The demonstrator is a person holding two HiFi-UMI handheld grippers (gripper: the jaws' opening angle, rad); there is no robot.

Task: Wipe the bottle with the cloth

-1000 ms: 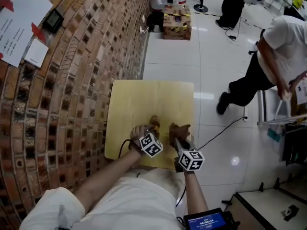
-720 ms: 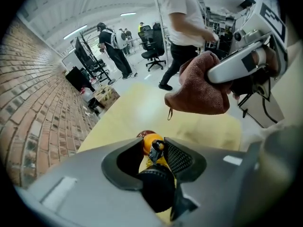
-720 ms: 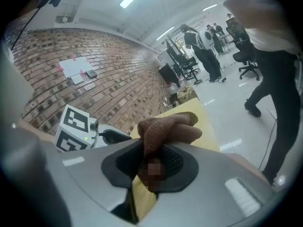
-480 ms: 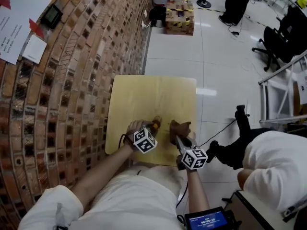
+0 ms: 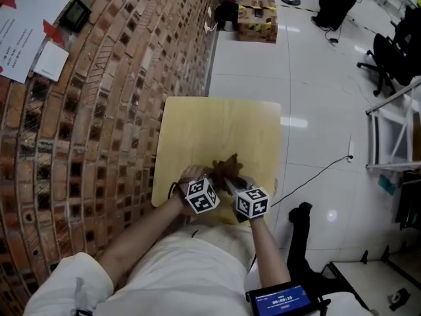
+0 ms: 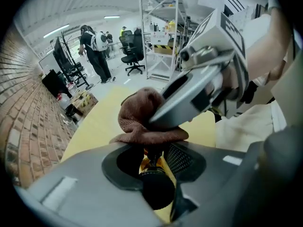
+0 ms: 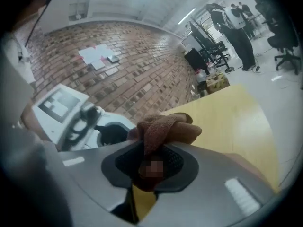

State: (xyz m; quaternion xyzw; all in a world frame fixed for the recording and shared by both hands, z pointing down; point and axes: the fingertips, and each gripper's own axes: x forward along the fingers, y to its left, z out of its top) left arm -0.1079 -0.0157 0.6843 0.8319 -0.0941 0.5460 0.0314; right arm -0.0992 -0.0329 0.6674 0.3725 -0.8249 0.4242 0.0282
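On the yellow table (image 5: 217,120) my two grippers meet near the front edge. My left gripper (image 5: 209,176) points steeply down and is shut on the bottle (image 6: 155,189), which has a black cap and an amber body; its jaws have just been closing round it. My right gripper (image 5: 229,178) is shut on the brown cloth (image 5: 227,166). The cloth (image 6: 141,117) lies bunched against the top of the bottle, just beyond the left gripper (image 6: 154,161). In the right gripper view the cloth (image 7: 166,128) sticks out of the right gripper (image 7: 151,167). The cloth hides the bottle in the head view.
A brick wall (image 5: 112,91) runs along the table's left side. Right of the table is white floor with a black cable (image 5: 316,173) and a person's dark shoe (image 5: 300,214). A cardboard box (image 5: 257,17) stands far beyond the table.
My right gripper has swung left with the cloth and now sits against the left gripper over the bottle. The person at the right has walked out of the head view.
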